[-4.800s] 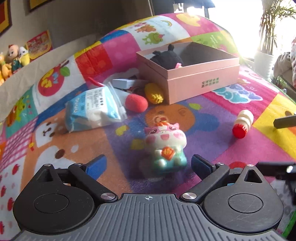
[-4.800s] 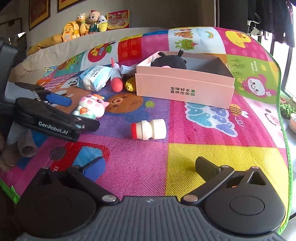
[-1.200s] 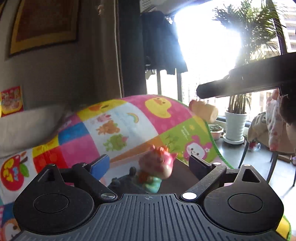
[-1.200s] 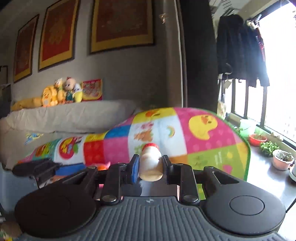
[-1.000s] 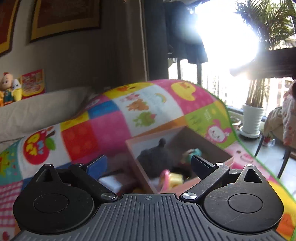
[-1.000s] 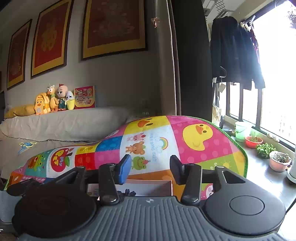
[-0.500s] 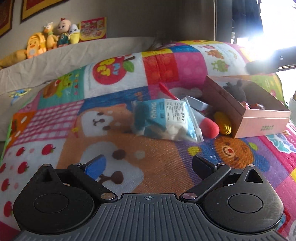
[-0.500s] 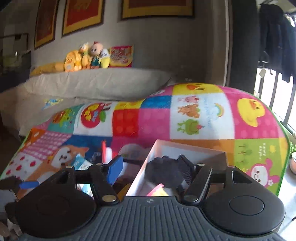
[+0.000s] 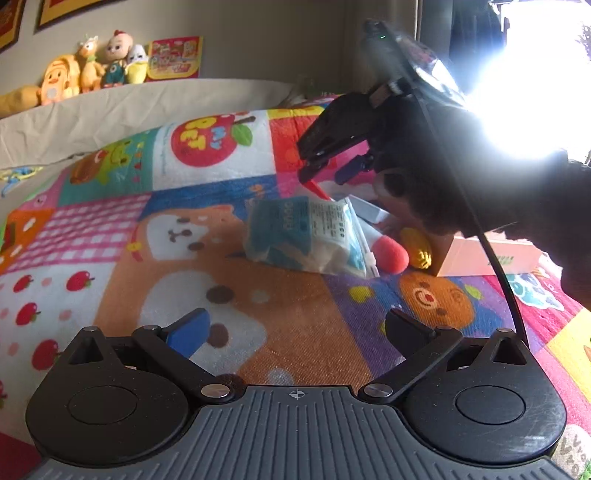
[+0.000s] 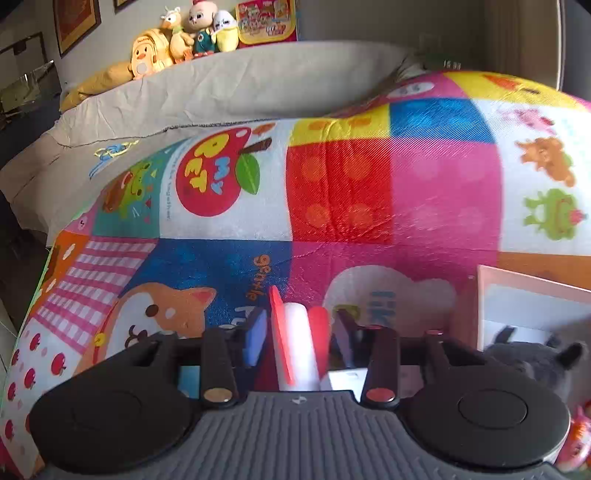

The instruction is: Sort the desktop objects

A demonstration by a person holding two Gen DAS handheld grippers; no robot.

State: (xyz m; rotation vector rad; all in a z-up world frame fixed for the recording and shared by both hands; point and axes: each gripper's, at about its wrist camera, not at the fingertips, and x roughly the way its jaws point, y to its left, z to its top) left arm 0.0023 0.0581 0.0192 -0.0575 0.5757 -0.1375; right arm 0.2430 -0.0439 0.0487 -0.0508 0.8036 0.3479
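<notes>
Tongs first: got the left tongs spread wide over the play mat, gripping nothing. Got the right tongs narrowed down around the tail end of the red-and-white stick toy, one pad close on each side of it. Can't tell whether actually pinching or just bracketing it. From the left camera, can see the stick toy lying on the mat, running behind the wipes pack with its round red end poking out on the right.

Counting the rest:
- one blue-and-white wipes pack, lying flat mid-mat
- one yellow corn-looking toy, just beside the round red end
- one small white box behind the wipes
- one pink cardboard box, open-topped, right next to the corn toy
- one dark grey plush inside that box
- something pink at the bottom right edge of the right camera, too blurry to call

Surface-wise: bright patchwork mat, with squares showing an apple, a frog, a dog face and an orange bear.

Room-wise: beige cushion behind the mat, four plush toys lined up on top of it beside one red picture card, two framed pictures on a grey wall, heavy window glare on the right of the left camera.
</notes>
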